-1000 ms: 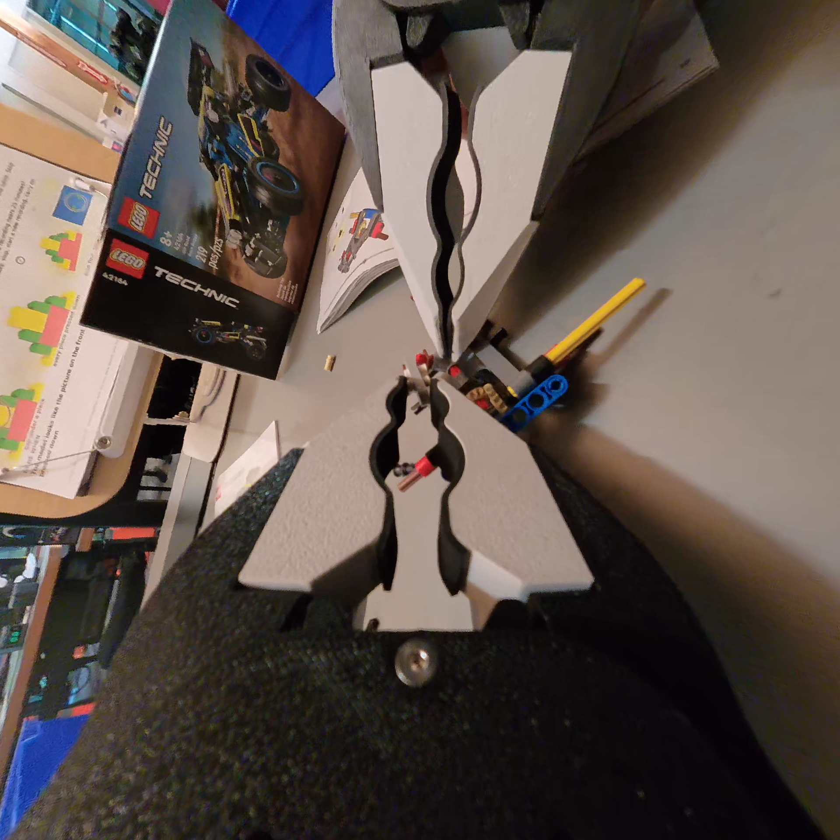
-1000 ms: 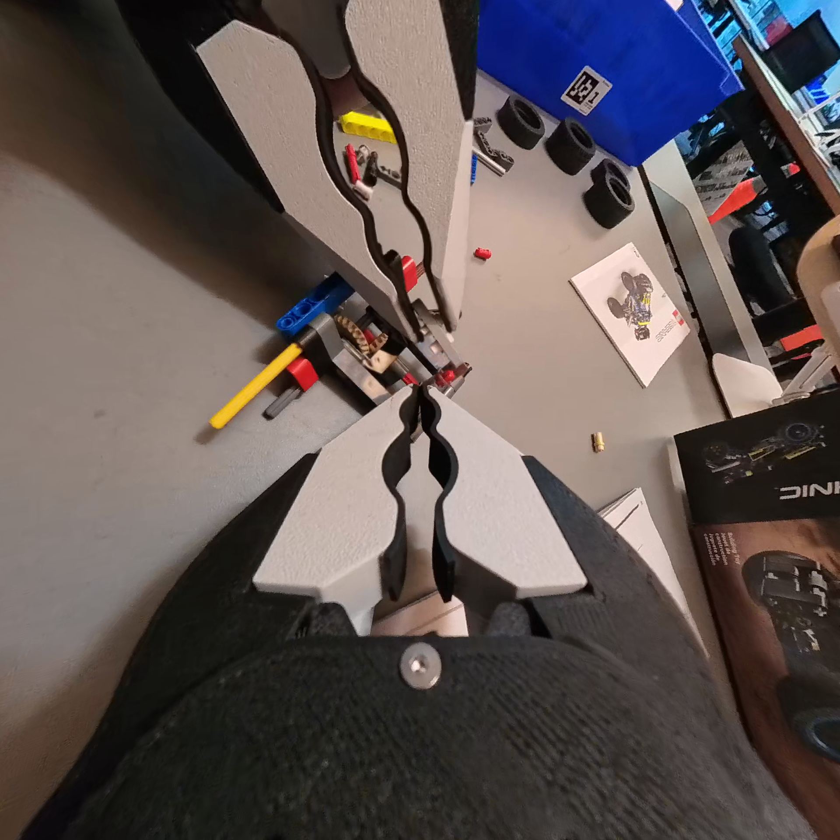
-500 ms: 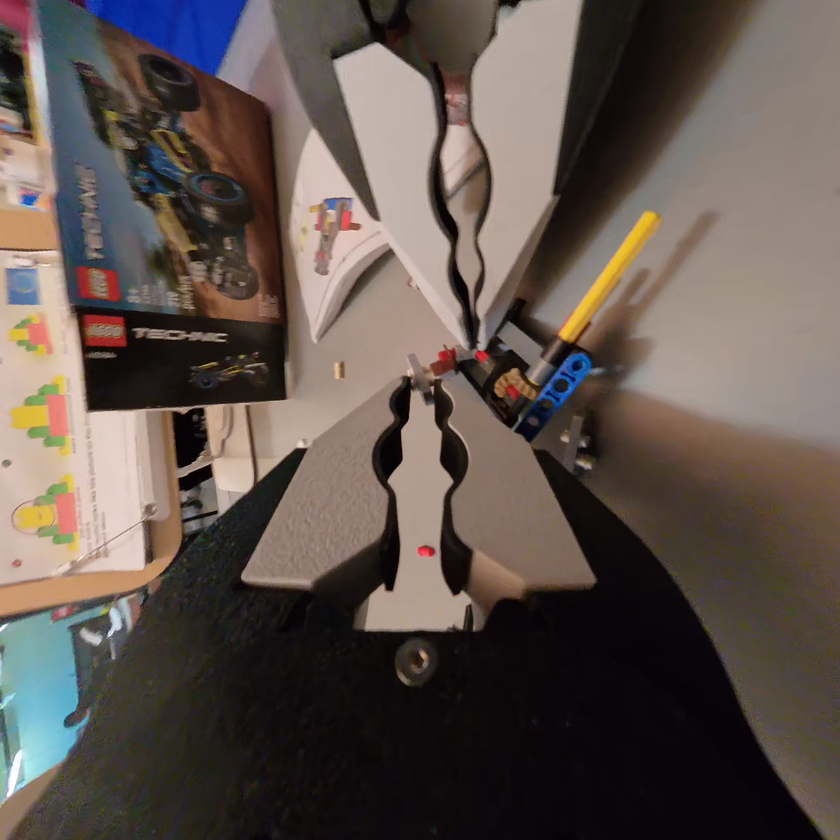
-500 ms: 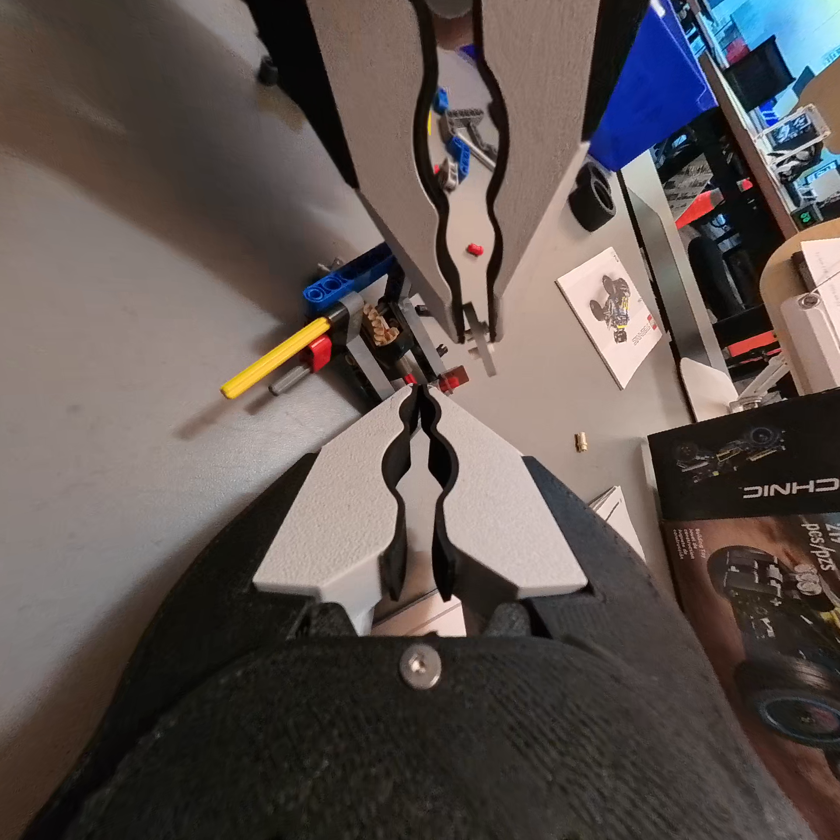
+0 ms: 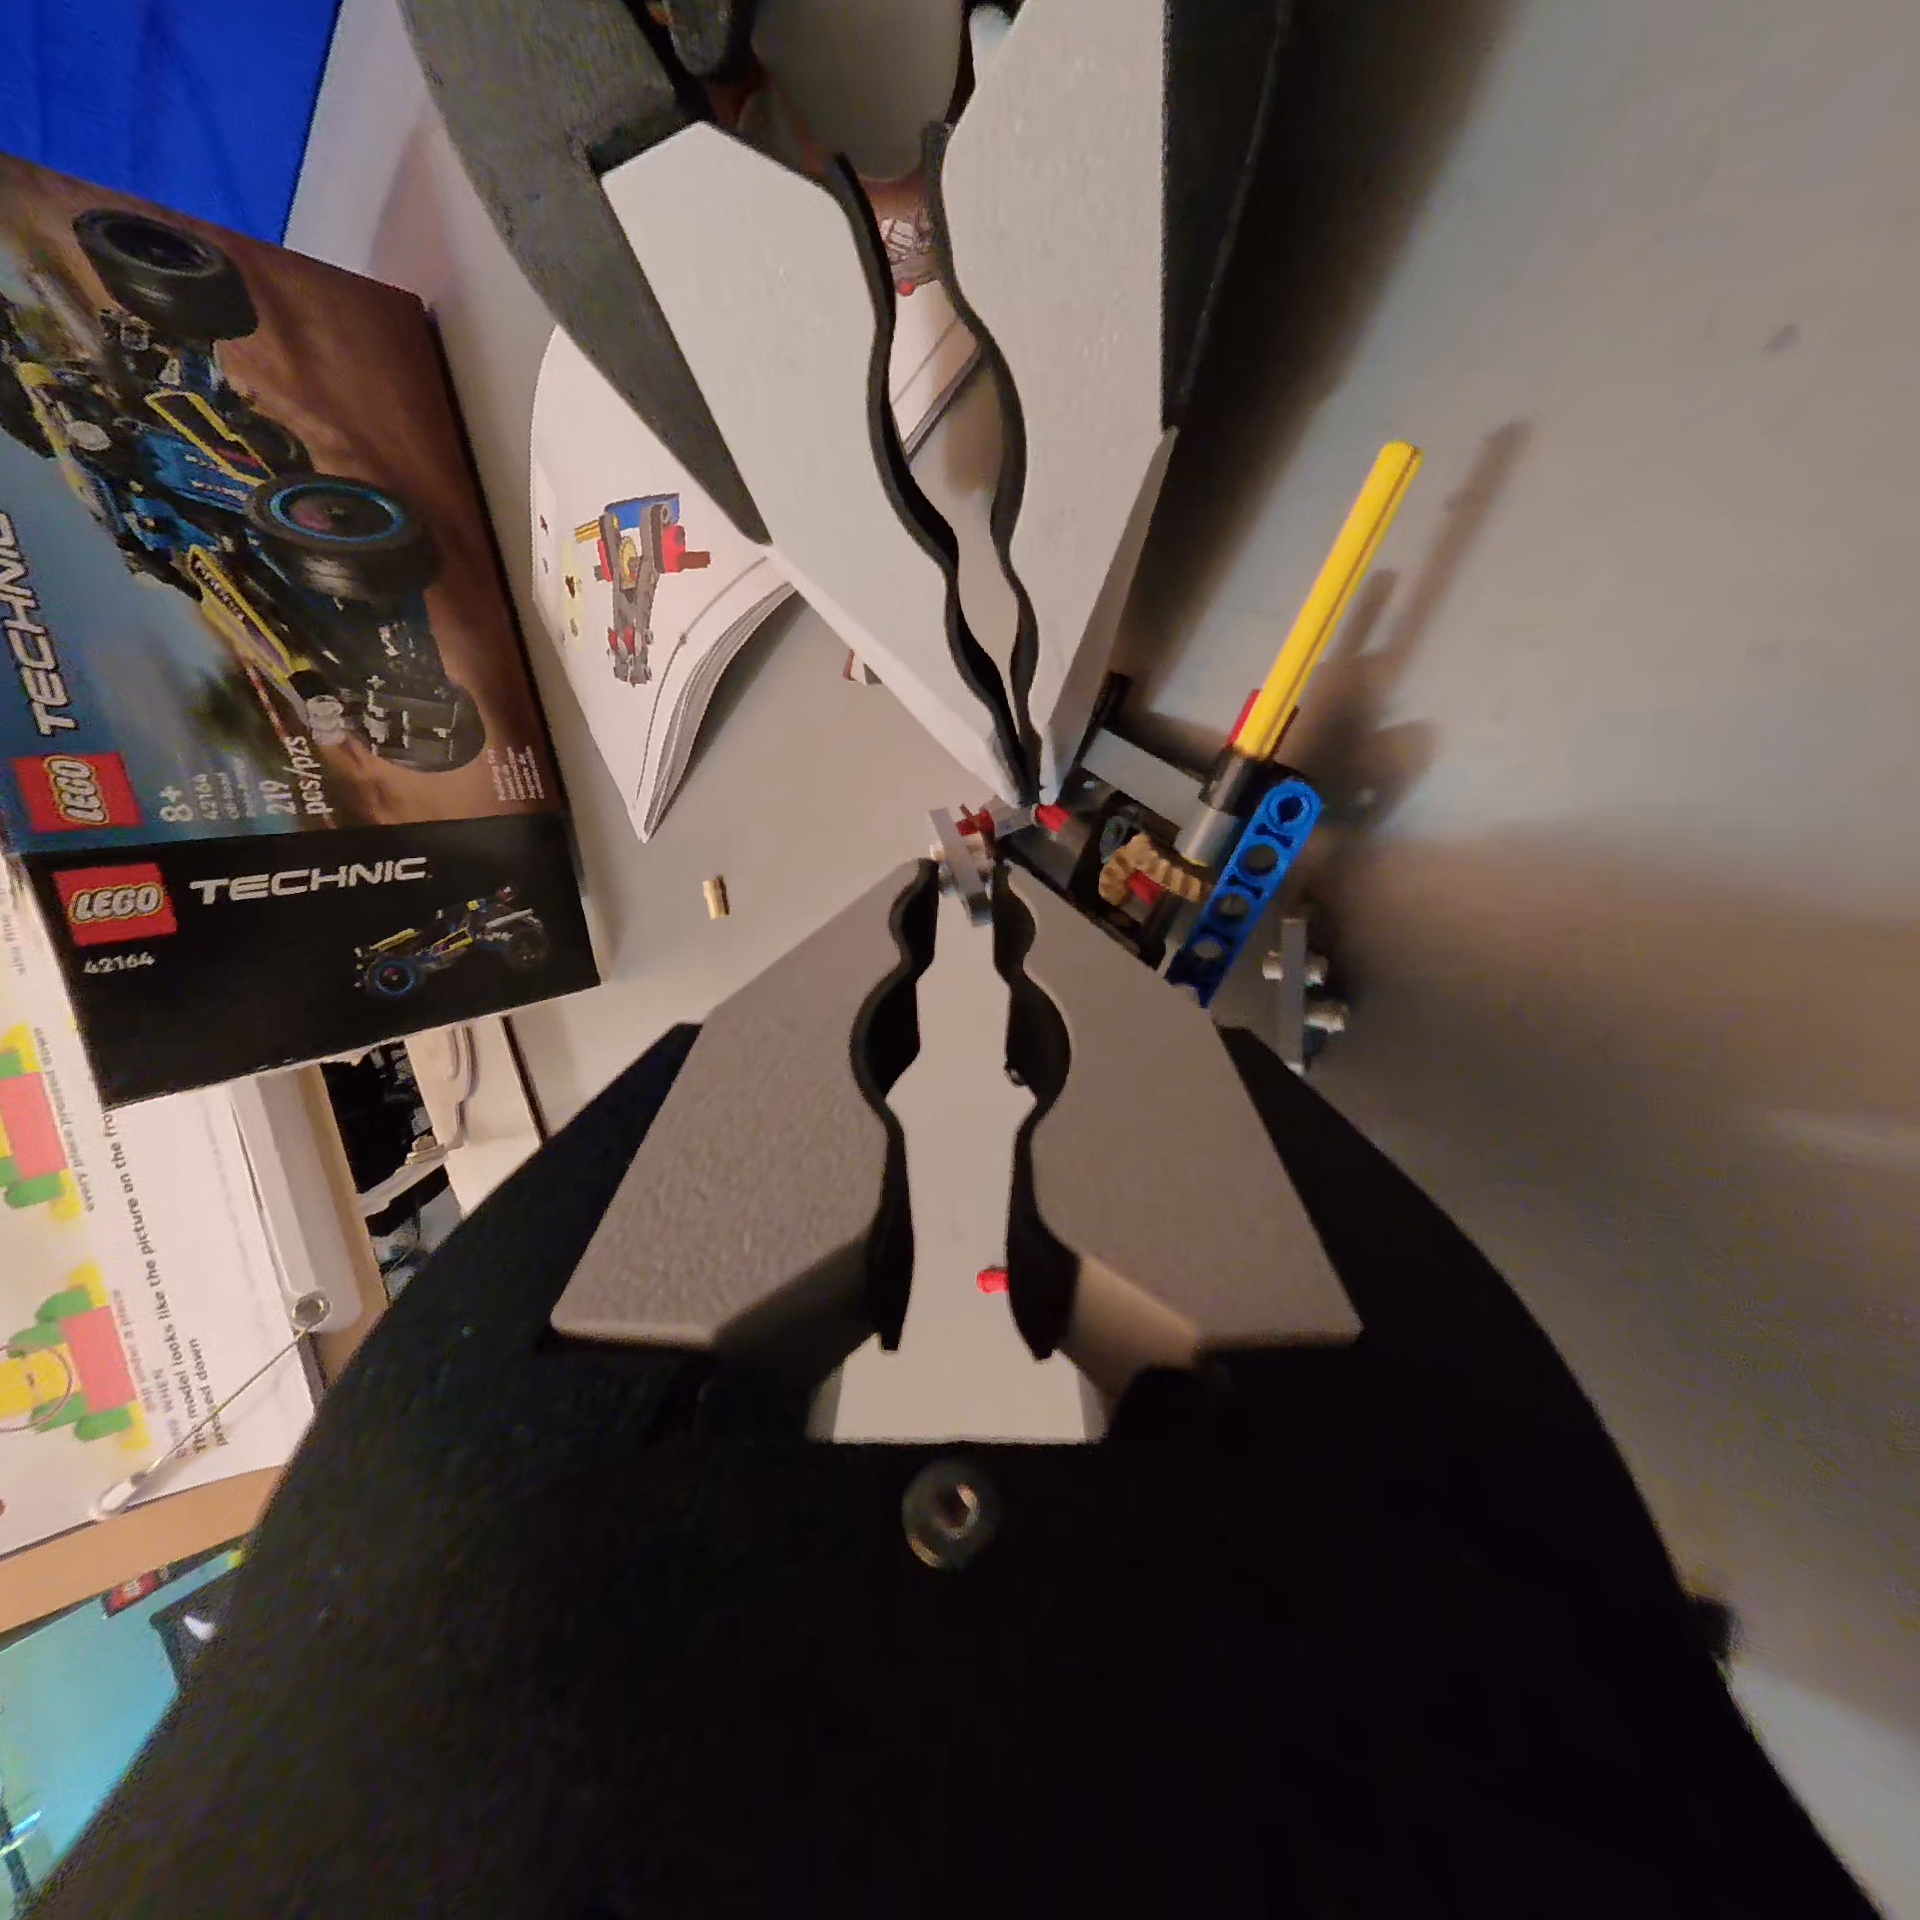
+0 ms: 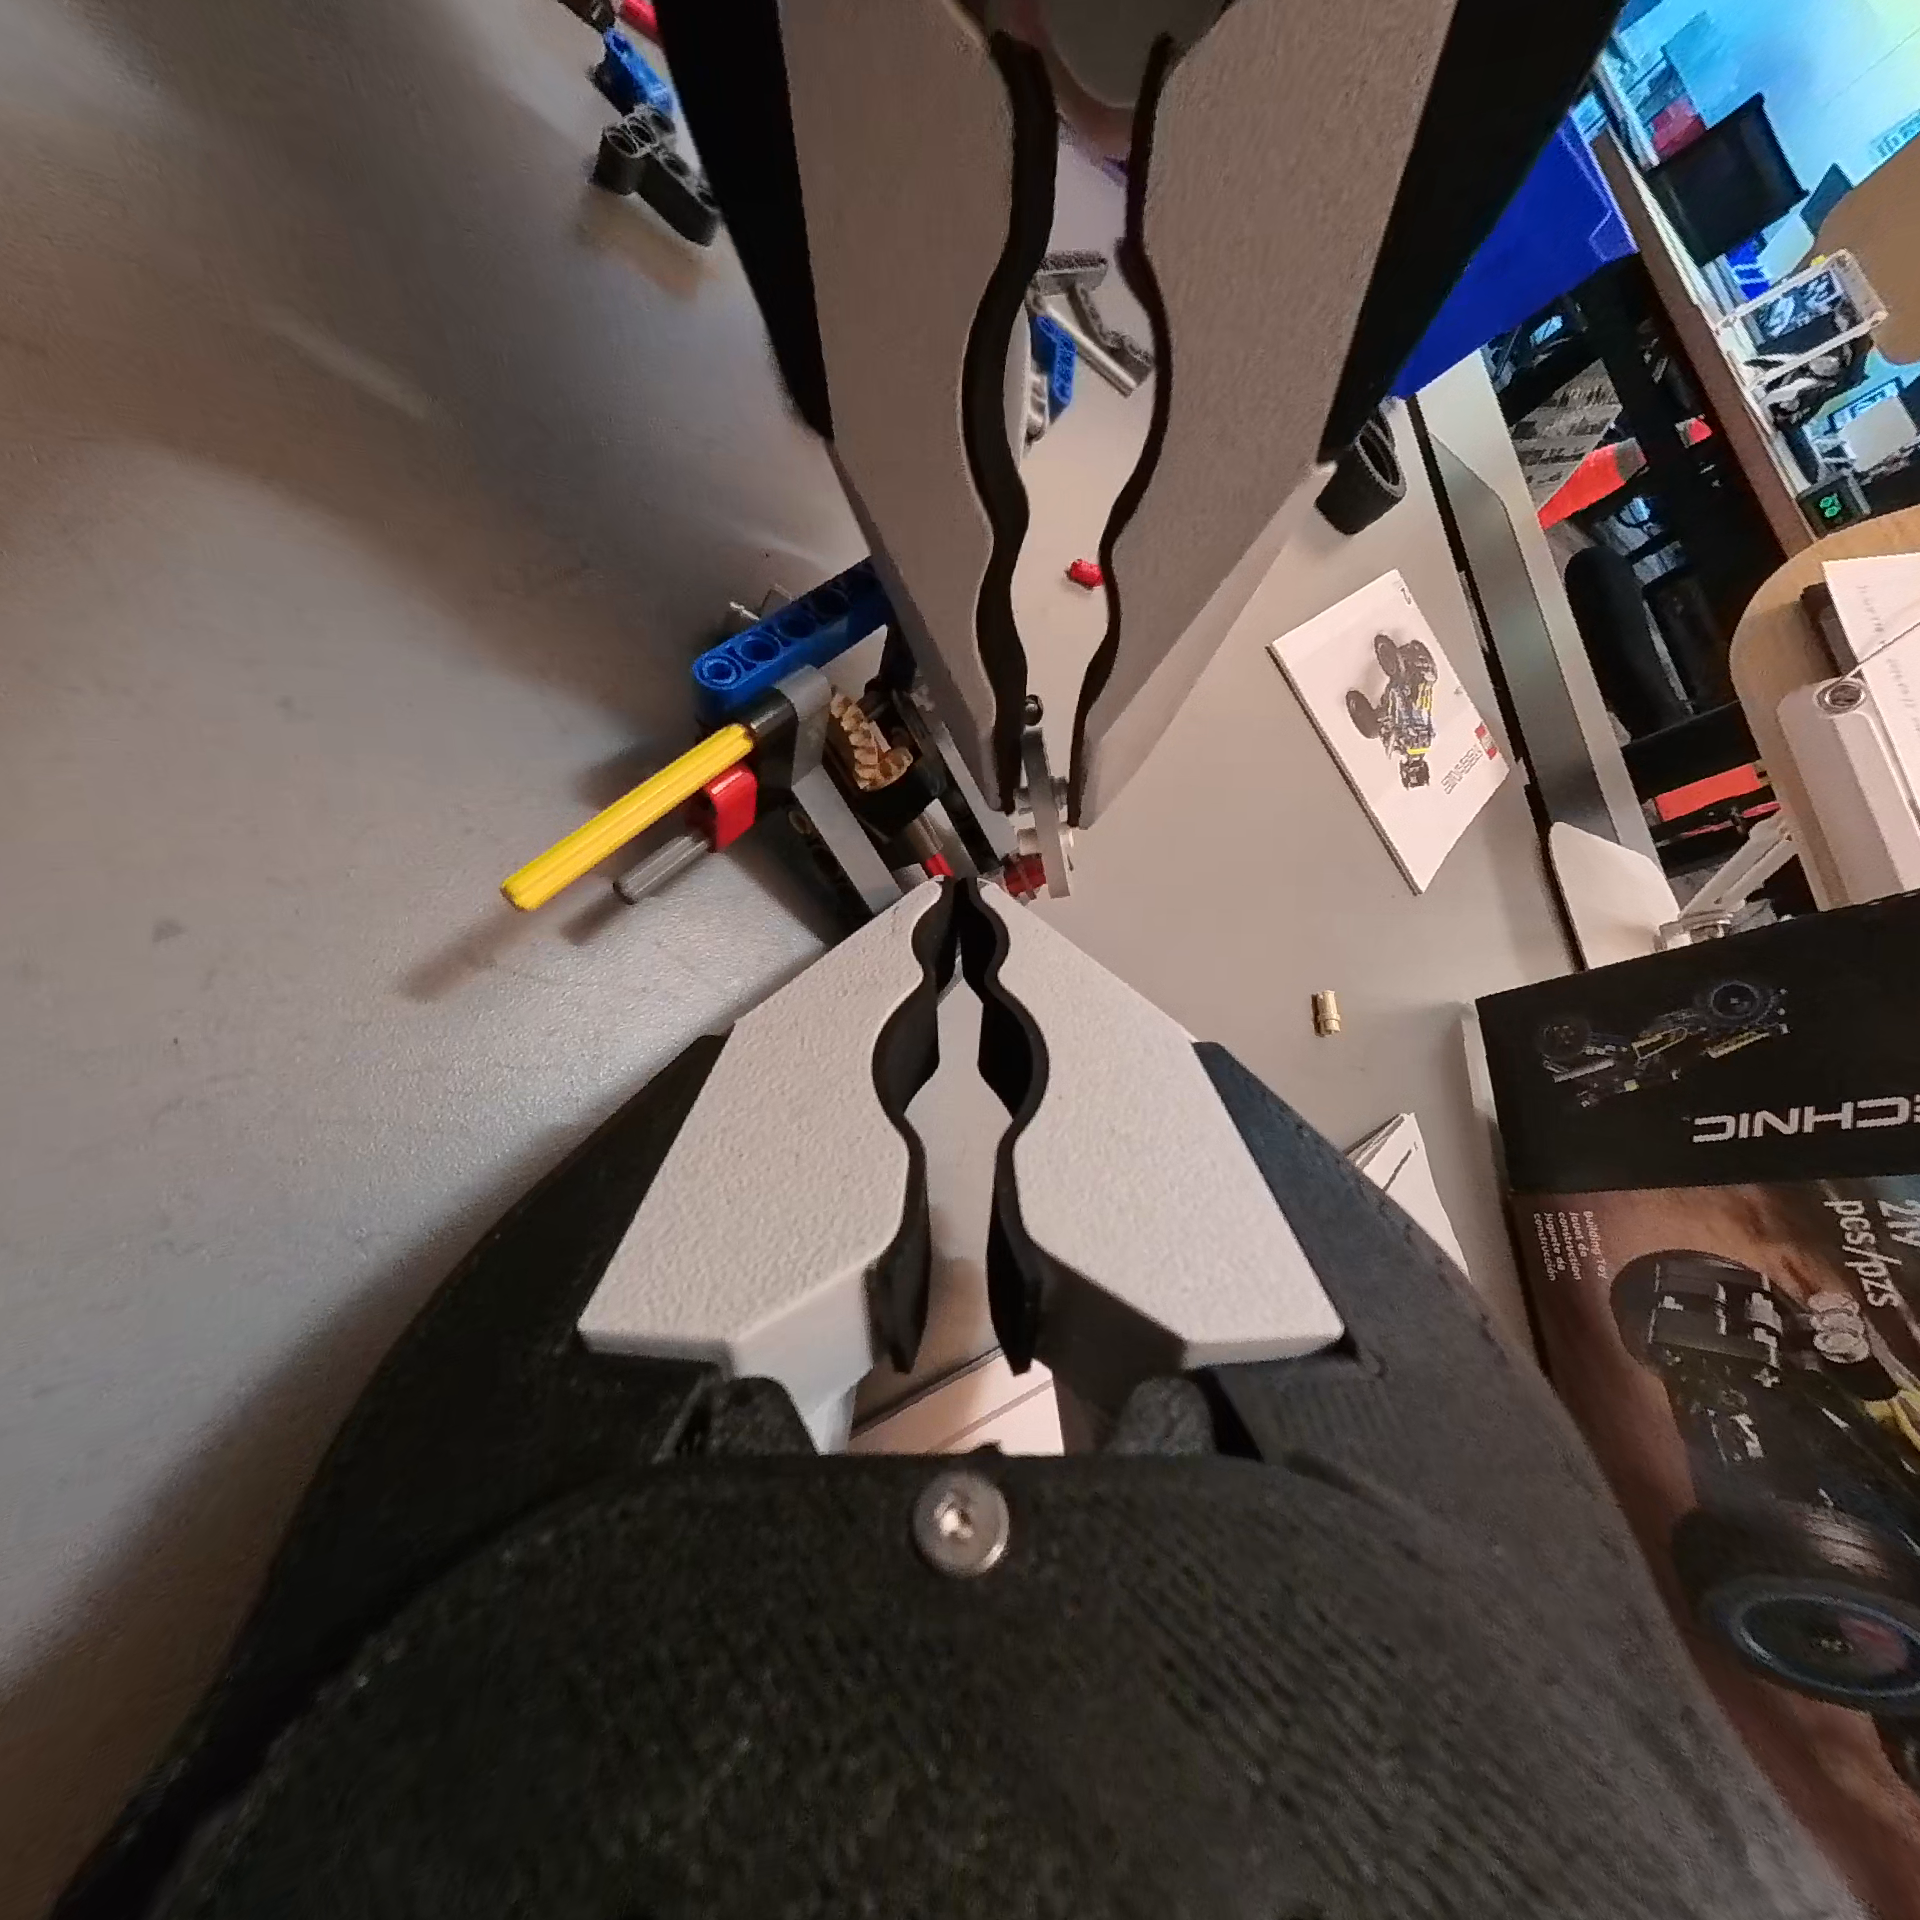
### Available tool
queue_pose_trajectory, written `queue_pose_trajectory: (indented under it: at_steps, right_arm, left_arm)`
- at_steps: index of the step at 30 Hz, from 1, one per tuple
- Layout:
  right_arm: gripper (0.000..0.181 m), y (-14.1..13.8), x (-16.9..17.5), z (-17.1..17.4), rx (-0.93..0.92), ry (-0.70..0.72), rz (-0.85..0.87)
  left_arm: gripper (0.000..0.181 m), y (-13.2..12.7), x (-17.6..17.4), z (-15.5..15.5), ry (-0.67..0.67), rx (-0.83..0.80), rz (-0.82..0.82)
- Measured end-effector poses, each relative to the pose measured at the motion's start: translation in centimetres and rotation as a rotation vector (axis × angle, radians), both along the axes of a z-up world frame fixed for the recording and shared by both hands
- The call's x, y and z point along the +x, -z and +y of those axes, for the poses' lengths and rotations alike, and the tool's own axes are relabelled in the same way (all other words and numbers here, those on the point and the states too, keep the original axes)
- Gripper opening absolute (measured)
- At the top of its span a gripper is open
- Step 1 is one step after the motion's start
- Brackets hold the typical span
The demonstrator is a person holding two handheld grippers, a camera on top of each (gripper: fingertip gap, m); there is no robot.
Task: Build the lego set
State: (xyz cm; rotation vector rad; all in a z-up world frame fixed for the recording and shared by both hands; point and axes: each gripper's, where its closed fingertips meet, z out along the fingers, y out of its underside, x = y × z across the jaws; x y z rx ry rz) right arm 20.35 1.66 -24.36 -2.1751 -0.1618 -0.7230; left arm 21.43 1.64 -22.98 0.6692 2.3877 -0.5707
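Your left gripper (image 5: pixel 961 883) pinches a small grey disc piece (image 5: pixel 966 868); your right gripper (image 6: pixel 961 899) is clamped on the light, rigid Technic subassembly (image 6: pixel 831 769) resting mid-table. Hold its stiff frame, not the yellow axle (image 6: pixel 629 816), which may slide.

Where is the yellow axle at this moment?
In the right wrist view the yellow axle lies left of both grippers, sticking out of the small assembly, just below the blue beam on the grey table.
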Motion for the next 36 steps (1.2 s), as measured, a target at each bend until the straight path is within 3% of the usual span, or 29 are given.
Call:
queue_pose_trajectory:
  at_steps: [1, 21, 28, 36]
  right_arm:
    - [0.0, 0.0, 0.0, 0.0, 0.0, -0.001, 0.002]
    - [0.0, 0.0, 0.0, 0.0, -0.001, -0.001, -0.006]
    - [0.0, 0.1, -0.1, 0.0, -0.001, -0.004, -0.005]
    - [0.0, 0.1, -0.2, 0.0, -0.002, -0.007, -0.015]
  left_arm:
    - [0.008, 0.0, 0.0, 0.1, 0.007, 0.007, 0.003]
    - [0.01, 0.2, -0.4, 0.1, 0.143, 0.13, 0.085]
    - [0.011, 0.3, -0.6, 0.3, 0.13, 0.02, 0.329]
    - [0.015, 0.3, -1.1, 0.4, 0.167, 0.008, 0.528]
